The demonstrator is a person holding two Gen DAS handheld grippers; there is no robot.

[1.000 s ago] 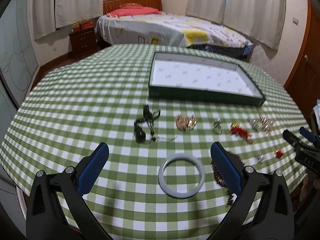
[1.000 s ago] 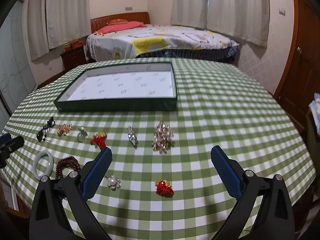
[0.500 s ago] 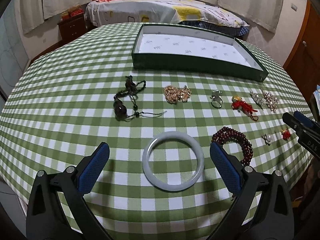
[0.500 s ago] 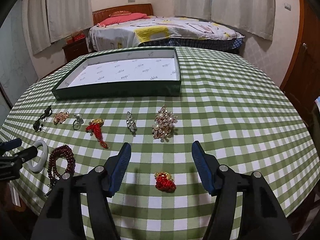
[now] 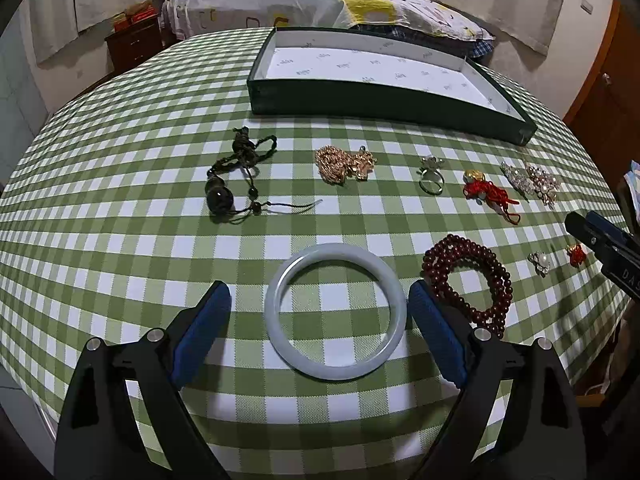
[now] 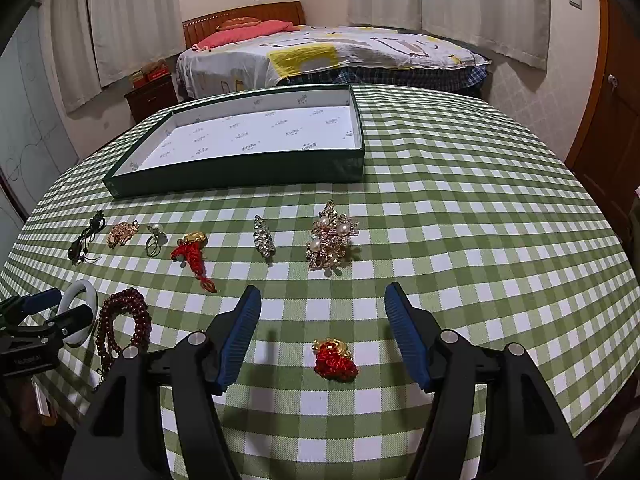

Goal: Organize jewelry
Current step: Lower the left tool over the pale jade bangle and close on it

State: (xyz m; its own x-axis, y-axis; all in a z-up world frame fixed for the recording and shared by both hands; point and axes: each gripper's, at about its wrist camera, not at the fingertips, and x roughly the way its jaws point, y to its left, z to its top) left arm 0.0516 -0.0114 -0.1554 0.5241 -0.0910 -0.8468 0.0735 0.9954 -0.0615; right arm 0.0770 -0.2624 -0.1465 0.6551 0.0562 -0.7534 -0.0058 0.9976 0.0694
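The pale bangle (image 5: pixel 335 311) lies flat on the green checked tablecloth (image 5: pixel 120 184), right between the spread fingers of my left gripper (image 5: pixel 320 316). Those fingers stand wide apart on either side of it and hold nothing; the right-hand pad (image 5: pixel 436 338) is close to the bangle's rim, though I cannot tell whether it touches. Just to the right of the bangle sits a coil of dark red beads (image 5: pixel 470 282), partly behind that pad.

My right gripper (image 6: pixel 322 338) is also open, less widely, and empty. A small red knotted charm with a gold top (image 6: pixel 334 360) lies on the cloth between its fingers, touched by neither.

Farther out, a row of pieces runs across the table: a black cord pendant (image 5: pixel 236 174), a heap of gold chain (image 5: pixel 344 162), a silver ring (image 5: pixel 431 176), a red tassel charm with a gold bead (image 5: pixel 490 194), a sparkly clear brooch (image 6: pixel 264 240) and a gold brooch with pearls (image 6: pixel 332 240). A small pearl brooch (image 5: pixel 540 262) sits near the table's right edge.

Beyond the row stands a shallow dark green box (image 6: pixel 240 170) with a white lining. Behind the table is a bed (image 6: pixel 320 56).
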